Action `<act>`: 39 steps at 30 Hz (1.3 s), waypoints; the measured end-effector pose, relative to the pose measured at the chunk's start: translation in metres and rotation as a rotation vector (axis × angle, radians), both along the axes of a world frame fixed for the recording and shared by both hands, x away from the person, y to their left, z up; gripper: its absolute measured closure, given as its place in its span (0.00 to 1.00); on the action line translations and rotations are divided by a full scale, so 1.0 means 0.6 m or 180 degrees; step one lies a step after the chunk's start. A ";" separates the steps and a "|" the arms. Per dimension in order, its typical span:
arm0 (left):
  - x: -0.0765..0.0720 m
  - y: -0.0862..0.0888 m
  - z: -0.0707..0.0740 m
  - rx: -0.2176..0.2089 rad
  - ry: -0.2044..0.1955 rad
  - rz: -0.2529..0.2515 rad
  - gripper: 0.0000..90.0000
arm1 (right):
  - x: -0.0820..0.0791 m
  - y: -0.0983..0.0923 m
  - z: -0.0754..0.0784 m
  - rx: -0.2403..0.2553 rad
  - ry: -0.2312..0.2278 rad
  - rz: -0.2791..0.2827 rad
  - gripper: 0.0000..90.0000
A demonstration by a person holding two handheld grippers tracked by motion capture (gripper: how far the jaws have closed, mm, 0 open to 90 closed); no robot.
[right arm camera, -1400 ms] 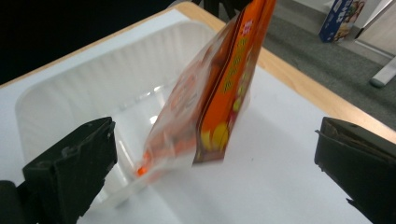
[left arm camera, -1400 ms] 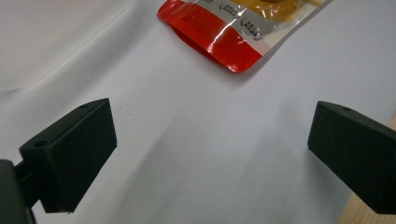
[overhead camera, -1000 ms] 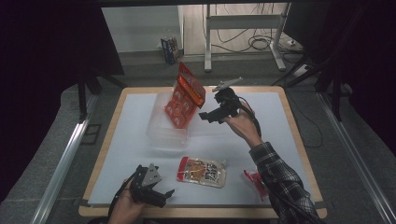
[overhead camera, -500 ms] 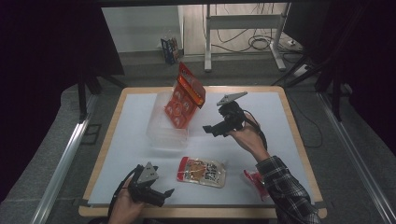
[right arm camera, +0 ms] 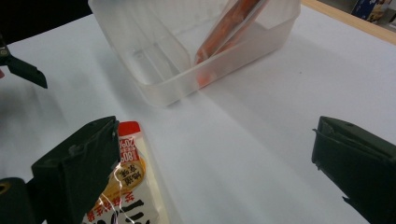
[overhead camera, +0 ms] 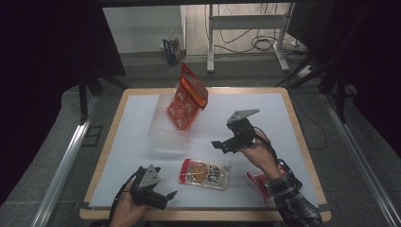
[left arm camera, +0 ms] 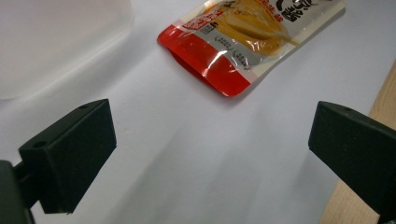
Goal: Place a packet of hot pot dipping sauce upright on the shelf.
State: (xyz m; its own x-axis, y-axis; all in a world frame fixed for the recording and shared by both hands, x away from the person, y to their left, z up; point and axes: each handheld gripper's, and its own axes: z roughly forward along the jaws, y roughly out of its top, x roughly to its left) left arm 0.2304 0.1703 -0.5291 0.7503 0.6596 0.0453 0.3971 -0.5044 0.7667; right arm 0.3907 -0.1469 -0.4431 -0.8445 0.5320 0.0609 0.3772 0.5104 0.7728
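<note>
- The left gripper point(overhead camera: 158, 196) waits at about 7 o'clock on the table, near the front edge, jaws spread wide and holding nothing; in the left gripper view its two matte black pads frame bare sheet, aimed toward the snack pouch point(left arm camera: 247, 44). That looks like a ready stance, not a grasp.
- A red packet point(overhead camera: 259, 182) lies at about 5 o'clock, partly under the person's plaid sleeve point(overhead camera: 293, 201), so its print cannot be read.
- The snack pouch point(overhead camera: 204, 174) lies flat at 6 o'clock, between the two hands and touching neither. It is a glossy, crinkled film bag, red at one end, yellow and silver elsewhere, with a faint bulge: it should be soft and slippery, best pinched at an edge. Lying loose outside the bin, it is probably the next item to pack.
- The right gripper point(overhead camera: 227, 144) hovers just right of centre, jaws wide apart and empty, pointing toward the bin and pouch; a grey three-cornered plate point(overhead camera: 242, 115) tops it.
- The clear plastic bin point(overhead camera: 165, 137) sits just left of centre toward 11 o'clock: a translucent, thin-walled rectangular tub with rounded corners and a rolled rim.
- An orange blister card point(overhead camera: 188, 99) stands in the bin, leaning on its far wall with the top sticking well above the rim. It is stiff and flat, too tall to lie down.
- The table point(overhead camera: 302, 127) has a smooth white sheet and a wooden border.
</note>
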 end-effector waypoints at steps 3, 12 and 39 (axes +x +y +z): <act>0.000 0.000 -0.001 0.0014 -0.0035 0.0008 0.01 | -0.010 -0.007 -0.006 0.0033 0.0006 0.0002 0.03; -0.005 -0.010 -0.002 0.0091 -0.0085 -0.0073 0.01 | -0.035 -0.037 -0.024 -0.0062 0.0025 -0.0083 0.04; -0.010 -0.023 0.003 0.0220 0.0031 0.0043 0.02 | -0.112 -0.169 -0.054 -0.0239 0.0157 -0.0578 0.03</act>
State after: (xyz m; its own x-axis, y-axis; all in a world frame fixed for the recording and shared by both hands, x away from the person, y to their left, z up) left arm 0.2247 0.1563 -0.5276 0.7420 0.6651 0.0839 0.4115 -0.5507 0.7263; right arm 0.3236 -0.2485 -0.4753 -0.7312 0.6800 0.0541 0.5047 0.4859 0.7136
